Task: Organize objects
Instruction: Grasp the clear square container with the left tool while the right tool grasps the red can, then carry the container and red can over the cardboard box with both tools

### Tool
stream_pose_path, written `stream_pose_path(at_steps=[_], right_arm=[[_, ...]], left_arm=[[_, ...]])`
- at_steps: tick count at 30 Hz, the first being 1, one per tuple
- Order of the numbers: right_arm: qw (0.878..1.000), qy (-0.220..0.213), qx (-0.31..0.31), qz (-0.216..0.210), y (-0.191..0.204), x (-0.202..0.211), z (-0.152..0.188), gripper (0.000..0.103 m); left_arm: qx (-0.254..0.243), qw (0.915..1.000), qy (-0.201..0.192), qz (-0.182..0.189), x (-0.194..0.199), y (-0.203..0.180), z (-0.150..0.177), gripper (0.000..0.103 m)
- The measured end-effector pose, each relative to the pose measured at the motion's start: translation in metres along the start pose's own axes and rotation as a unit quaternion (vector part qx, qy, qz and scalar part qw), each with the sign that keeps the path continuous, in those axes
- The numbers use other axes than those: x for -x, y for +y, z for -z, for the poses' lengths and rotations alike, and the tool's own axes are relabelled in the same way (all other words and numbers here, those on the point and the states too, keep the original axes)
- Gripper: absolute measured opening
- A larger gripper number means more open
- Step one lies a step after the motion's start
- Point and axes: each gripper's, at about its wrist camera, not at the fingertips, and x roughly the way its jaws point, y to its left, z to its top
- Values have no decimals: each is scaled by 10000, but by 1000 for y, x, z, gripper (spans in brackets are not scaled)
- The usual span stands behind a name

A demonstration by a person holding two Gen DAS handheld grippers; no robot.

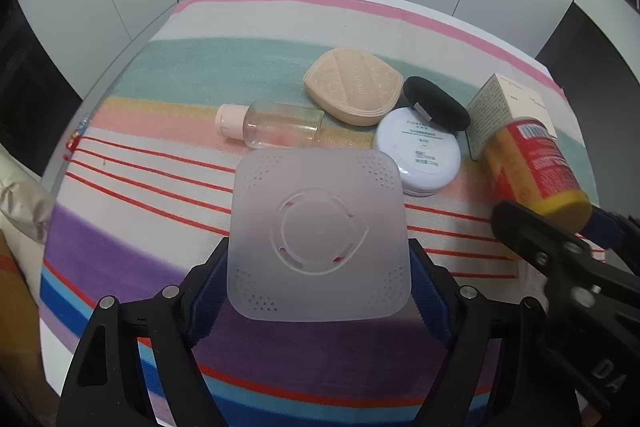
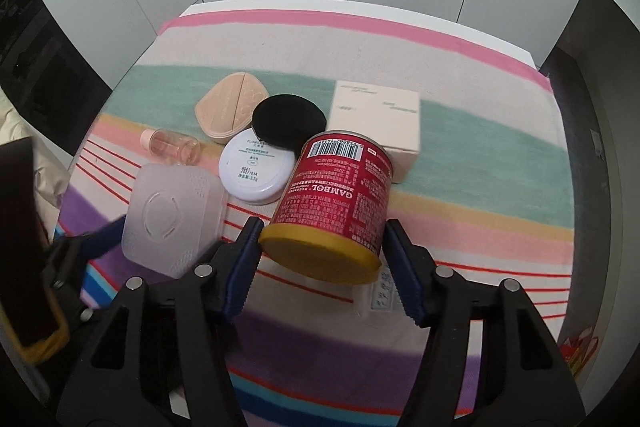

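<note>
A frosted square plastic box [image 1: 318,235] sits between the blue pads of my left gripper [image 1: 319,251], which press its two sides; it rests low over the striped cloth [image 1: 160,227]. In the right wrist view the same box [image 2: 172,223] lies left of a red can with a yellow lid [image 2: 336,203]. The can is tilted, lid toward the camera, and my right gripper [image 2: 324,227] is shut on it near the lid. From the left wrist view the can [image 1: 536,167] and the right gripper [image 1: 540,251] show at the right edge.
Behind the box lie a clear bottle with a pink cap [image 1: 276,125], a beige puff [image 1: 352,87], a black puff [image 1: 436,103], a white round compact [image 1: 418,151] and a cream carton [image 1: 508,107]. A small white packet [image 2: 380,291] lies under the can.
</note>
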Motion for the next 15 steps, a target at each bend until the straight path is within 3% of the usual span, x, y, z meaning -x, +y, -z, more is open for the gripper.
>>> stream_pose_path(at_steps=[8,15], right_arm=[[9998,-50,-164,36,-5,18,12,63],[9997,-196,-114,94,3,47,22,63]], left_arm=[[45,10000,-25,-68,19,7,14,82],[228,9992,-193,-252,66,22,26,82]])
